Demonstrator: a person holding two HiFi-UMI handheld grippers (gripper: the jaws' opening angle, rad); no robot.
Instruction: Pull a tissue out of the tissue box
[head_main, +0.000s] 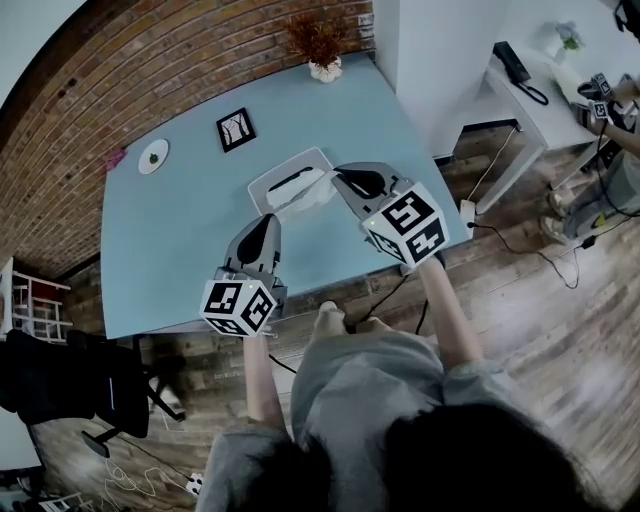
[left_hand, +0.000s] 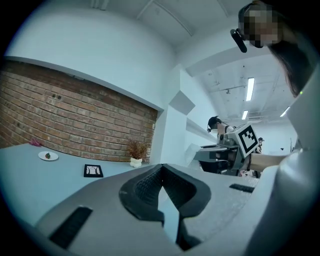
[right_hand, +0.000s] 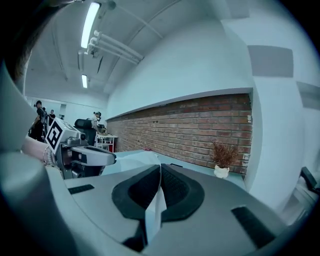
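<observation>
Left gripper (head_main: 265, 224): matte grey plastic shell, broad at the rear, tapering fwd to two jaws lined w/ blk ribbed rubber pads (left_hand: 142, 187). A blk rectangular slot (left_hand: 70, 227) is sunk into ea. flank. At its rear sits a white cube (head_main: 240, 305) w/ blk square markers on ea. visible face. Right gripper (head_main: 340, 176): same build, w/ grey shell, blk ribbed pads (right_hand: 137, 192), blk flank slots (right_hand: 252, 220) and a white marker cube (head_main: 405, 226) w/ bold blk squares. Person wears a light grey short-sleeved top (head_main: 375, 380). Its sleeves (head_main: 482, 380) cover the upper arms only.
</observation>
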